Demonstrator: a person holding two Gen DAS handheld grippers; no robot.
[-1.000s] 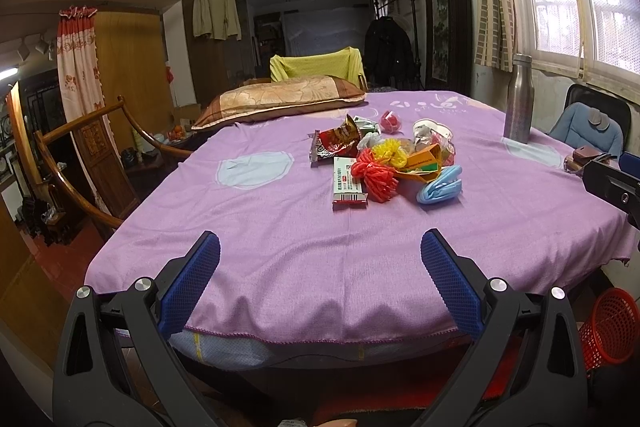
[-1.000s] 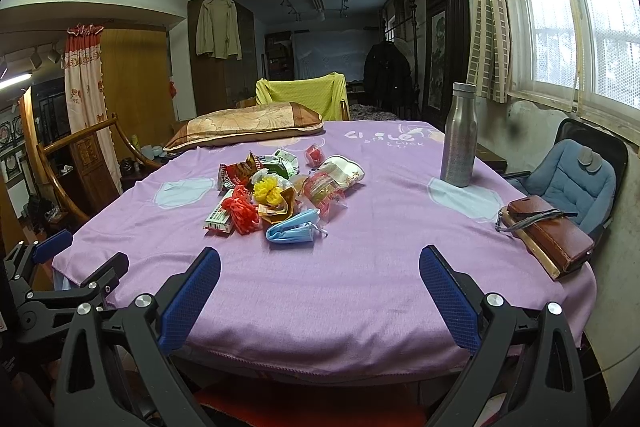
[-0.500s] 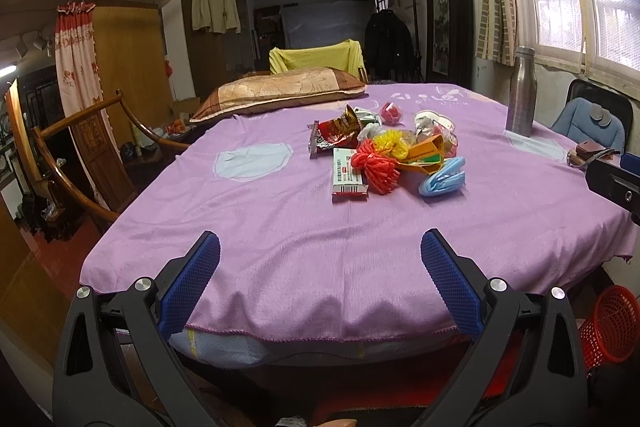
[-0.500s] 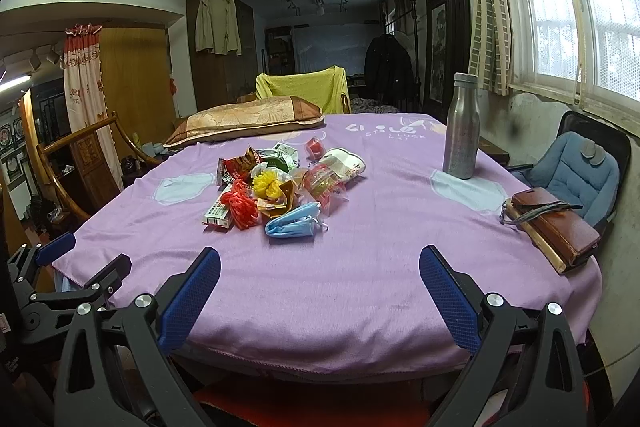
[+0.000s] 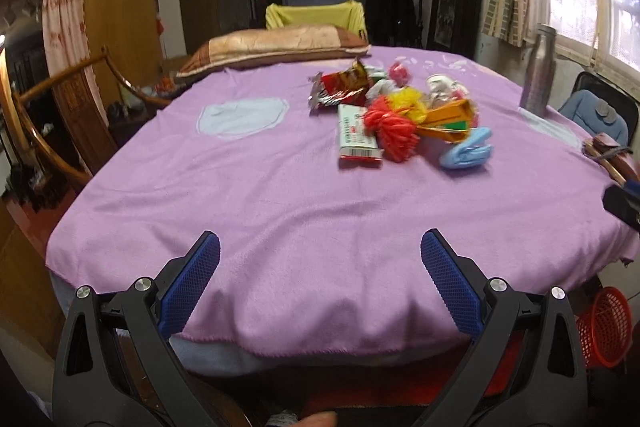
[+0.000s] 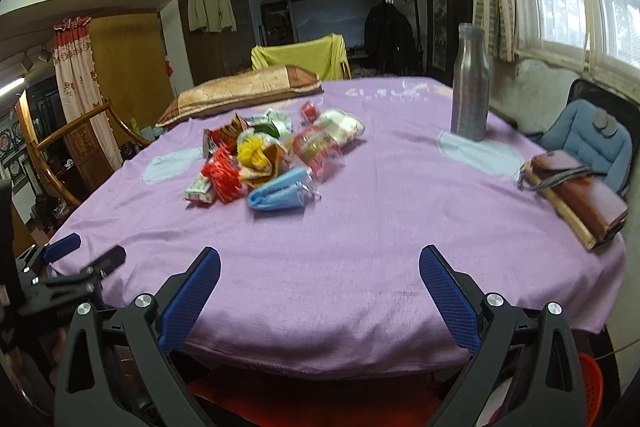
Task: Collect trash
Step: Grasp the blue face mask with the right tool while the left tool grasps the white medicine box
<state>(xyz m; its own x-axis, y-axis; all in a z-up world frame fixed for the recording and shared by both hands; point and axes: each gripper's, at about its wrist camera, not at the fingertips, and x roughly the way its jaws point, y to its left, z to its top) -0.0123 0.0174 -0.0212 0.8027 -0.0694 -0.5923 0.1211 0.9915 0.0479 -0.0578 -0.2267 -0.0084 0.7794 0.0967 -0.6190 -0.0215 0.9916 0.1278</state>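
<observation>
A pile of trash lies on the purple tablecloth (image 5: 248, 187): a red snack wrapper (image 5: 340, 87), a white and red carton (image 5: 356, 139), a red pompom (image 5: 394, 133), a yellow pompom (image 6: 252, 151) and a blue face mask (image 5: 466, 153), also in the right wrist view (image 6: 280, 193). My left gripper (image 5: 320, 255) is open and empty over the table's near edge, well short of the pile. My right gripper (image 6: 320, 263) is open and empty over the near edge too. The left gripper also shows in the right wrist view (image 6: 84, 255).
A steel bottle (image 6: 470, 87) stands at the right. A brown wallet on a book (image 6: 576, 195) lies at the right edge. A pillow (image 5: 276, 47) lies at the far side. A red mesh basket (image 5: 604, 327) stands on the floor at the right. A wooden chair (image 5: 60, 131) stands left.
Both grippers have moved forward and a little up toward the table; the trash pile looks nearer and lower. Both stay open and empty.
</observation>
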